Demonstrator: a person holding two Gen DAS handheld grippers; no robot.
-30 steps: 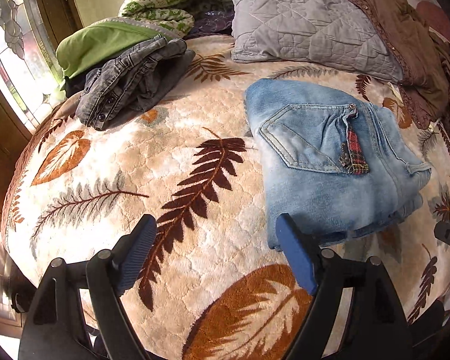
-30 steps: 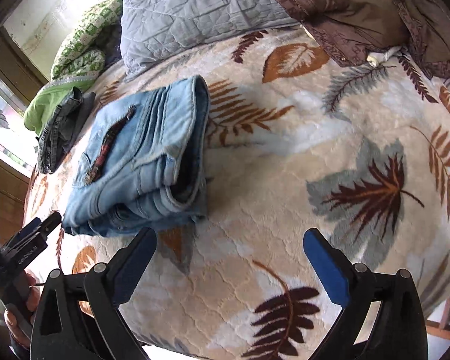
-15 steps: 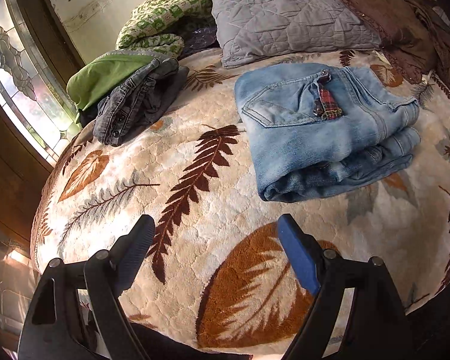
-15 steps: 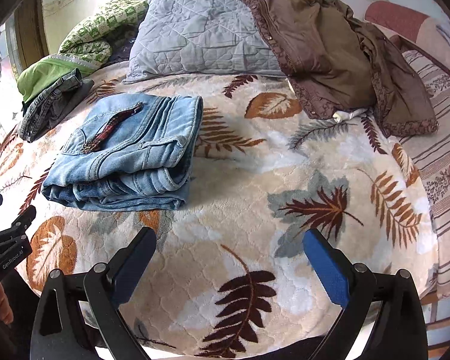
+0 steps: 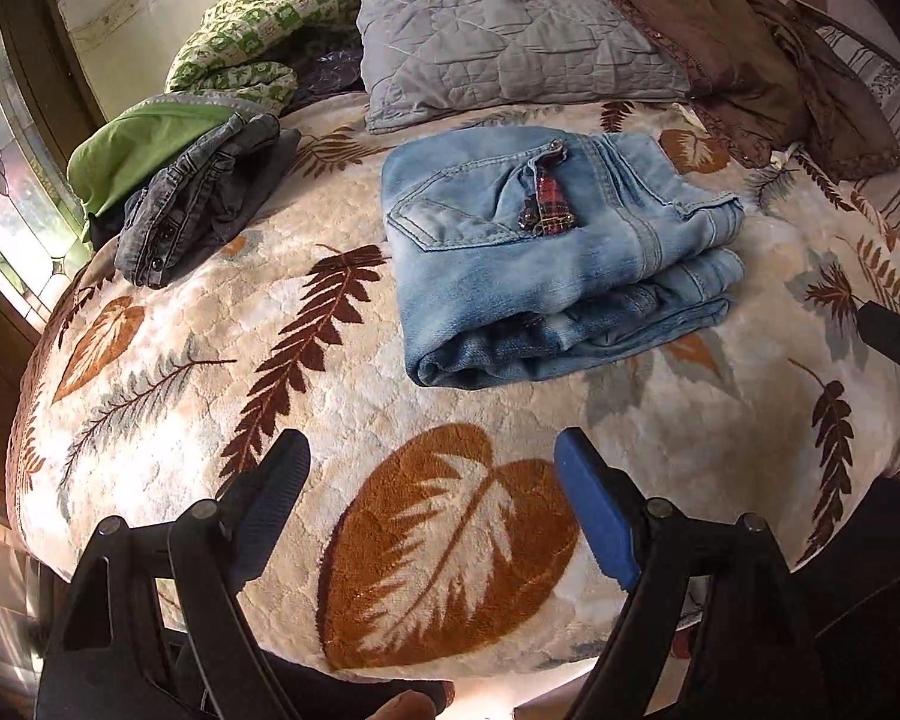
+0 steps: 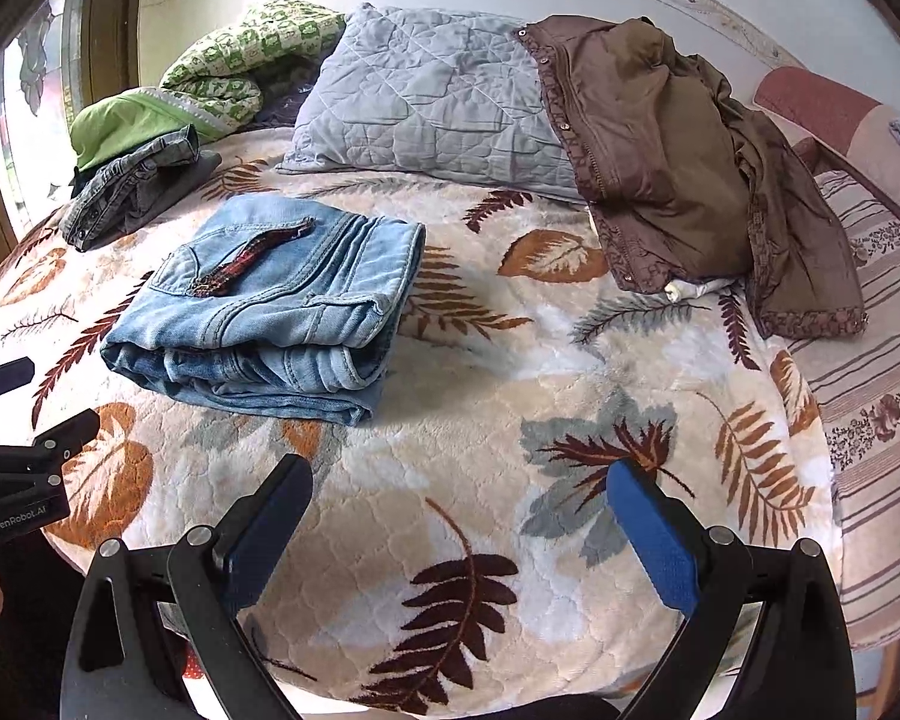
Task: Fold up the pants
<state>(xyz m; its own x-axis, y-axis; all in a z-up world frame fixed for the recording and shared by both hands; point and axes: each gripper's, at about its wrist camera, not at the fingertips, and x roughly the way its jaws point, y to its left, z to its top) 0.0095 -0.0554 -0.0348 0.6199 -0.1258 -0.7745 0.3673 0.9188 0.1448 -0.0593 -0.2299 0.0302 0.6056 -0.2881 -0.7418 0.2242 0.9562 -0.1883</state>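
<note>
- The left gripper (image 5: 432, 504) hangs over the near edge of the bed (image 5: 450, 546) with its jaws spread wide and nothing between them.
- The right gripper (image 6: 459, 516) hangs over the same near edge, further right, jaws likewise spread and empty.
- The jeans (image 5: 558, 252) already lie as a compact, layered bundle, so the fold looks done; I judge the step in hand to be pulling clear and leaving the bundle alone.
- To do that well, both pairs of jaws should stay apart and lifted off the blanket, so no pad snags the denim edges or drags the stack open.
- If a tidy-up is wanted, the loose lower layers on the near side are the place to press, flat and from above.
- From the left jaws, the jeans lie ahead and a little right, well apart, toward the middle of the bed.
- From the right jaws, the jeans (image 6: 270, 300) lie ahead and to the left, also well apart.
- Further out, a grey pillow (image 6: 426, 102) lies along the far edge, and a heap of dark clothes (image 5: 192, 198) fills the far left corner.
</note>
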